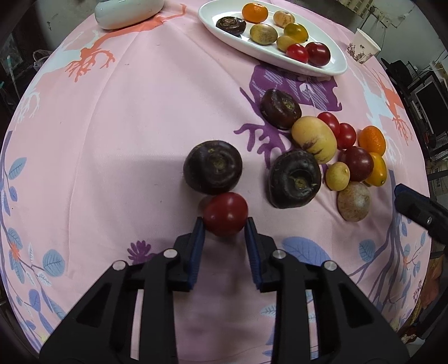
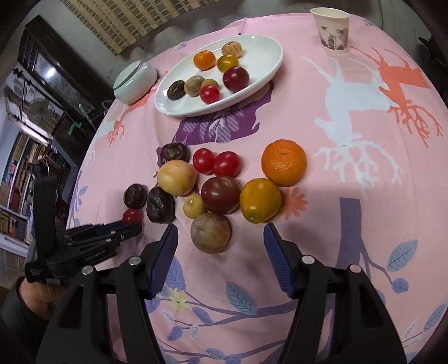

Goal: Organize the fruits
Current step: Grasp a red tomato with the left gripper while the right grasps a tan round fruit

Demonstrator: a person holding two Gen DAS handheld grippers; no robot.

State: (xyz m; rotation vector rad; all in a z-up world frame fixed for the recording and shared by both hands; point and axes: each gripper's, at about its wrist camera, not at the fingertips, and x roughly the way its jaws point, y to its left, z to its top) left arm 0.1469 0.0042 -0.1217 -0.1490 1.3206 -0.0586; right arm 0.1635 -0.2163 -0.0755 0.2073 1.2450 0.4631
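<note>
The left gripper [image 1: 225, 224] pinches a red tomato [image 1: 225, 214] on the pink tablecloth [image 1: 112, 154], just beside a dark fruit [image 1: 212, 167]. Further right, the right gripper [image 2: 221, 232] hangs half-wide over a brown fruit [image 2: 210, 232], holding nothing.

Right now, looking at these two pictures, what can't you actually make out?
- Left tongs around the red tomato: the tomato's underside is hidden in the left view, so lifted or resting is unclear.
- Same tomato in the right view: partly hidden behind the tongs.
- Cup: inside hidden by its rim in both views.
- White jar: cut off by the left view's top edge.
- Shelves, right view: too blurred.
</note>
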